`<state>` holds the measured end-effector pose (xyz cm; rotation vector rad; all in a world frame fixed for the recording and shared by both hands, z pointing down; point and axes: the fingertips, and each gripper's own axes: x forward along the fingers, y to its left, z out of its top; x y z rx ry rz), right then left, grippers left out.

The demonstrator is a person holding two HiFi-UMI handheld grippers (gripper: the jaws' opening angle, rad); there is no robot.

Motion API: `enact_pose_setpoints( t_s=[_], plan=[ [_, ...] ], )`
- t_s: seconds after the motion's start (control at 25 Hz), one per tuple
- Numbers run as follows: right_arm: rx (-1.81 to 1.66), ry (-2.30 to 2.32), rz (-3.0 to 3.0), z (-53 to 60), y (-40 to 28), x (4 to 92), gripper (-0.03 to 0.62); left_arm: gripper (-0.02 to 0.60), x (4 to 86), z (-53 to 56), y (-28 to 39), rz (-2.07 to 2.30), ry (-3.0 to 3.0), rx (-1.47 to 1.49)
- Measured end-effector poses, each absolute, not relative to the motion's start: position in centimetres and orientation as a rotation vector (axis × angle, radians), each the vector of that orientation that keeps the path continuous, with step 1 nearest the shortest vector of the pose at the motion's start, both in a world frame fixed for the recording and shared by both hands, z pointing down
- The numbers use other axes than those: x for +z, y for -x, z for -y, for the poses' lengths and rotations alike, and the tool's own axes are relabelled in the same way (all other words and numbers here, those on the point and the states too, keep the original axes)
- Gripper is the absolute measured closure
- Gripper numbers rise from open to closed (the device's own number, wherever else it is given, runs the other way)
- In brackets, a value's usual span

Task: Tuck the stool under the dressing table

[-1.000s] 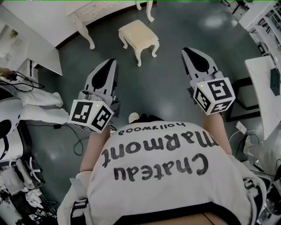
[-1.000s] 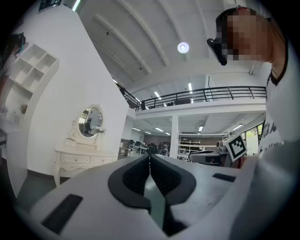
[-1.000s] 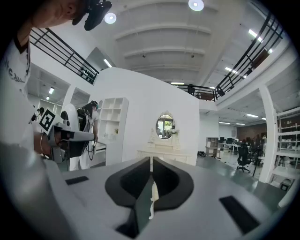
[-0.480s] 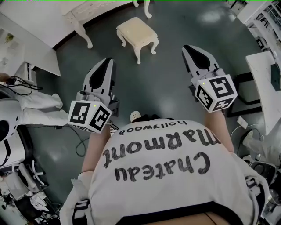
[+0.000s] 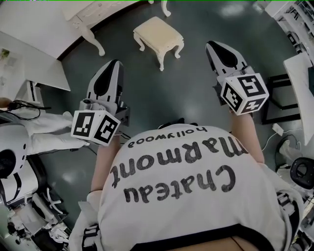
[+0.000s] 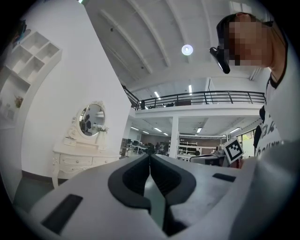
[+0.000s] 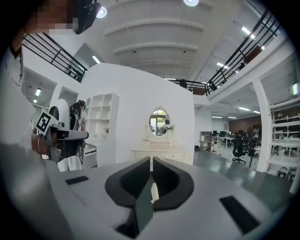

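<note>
The cream cushioned stool with curved white legs (image 5: 158, 33) stands out on the dark glossy floor (image 5: 186, 93). It is apart from the ornate white dressing table (image 5: 93, 7) at the upper left of the head view, with bare floor between them. The stool lies ahead of both hand-held grippers and between them, its long axis askew to the table's front. The right hand-held gripper (image 5: 211, 45) looks the nearer; the left hand-held gripper (image 5: 114, 62) sits closer to the table's carved front leg (image 5: 92, 38). Both are clenched on nothing. Open floor surrounds the stool, so a push toward the upper left should have room, provided it clears that leg.
</note>
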<state>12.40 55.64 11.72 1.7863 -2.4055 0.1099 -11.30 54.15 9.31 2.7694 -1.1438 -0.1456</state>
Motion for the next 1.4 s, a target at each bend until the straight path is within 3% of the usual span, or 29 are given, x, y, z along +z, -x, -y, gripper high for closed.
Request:
enact_pose_setpoints(
  t_s=[0.64,1.4],
  plan=[
    [0.251,-1.667,2.419,-41.6,-8.8,16.6,0.557,0.555,15.7,-43.2,12.7,1.074,-2.661,-0.067],
    [0.63,-1.434,2.48,-14.1,-19.6,27.6,0.557,0.555,25.0,-16.7,1.2,1.156,-2.415,0.077]
  ],
)
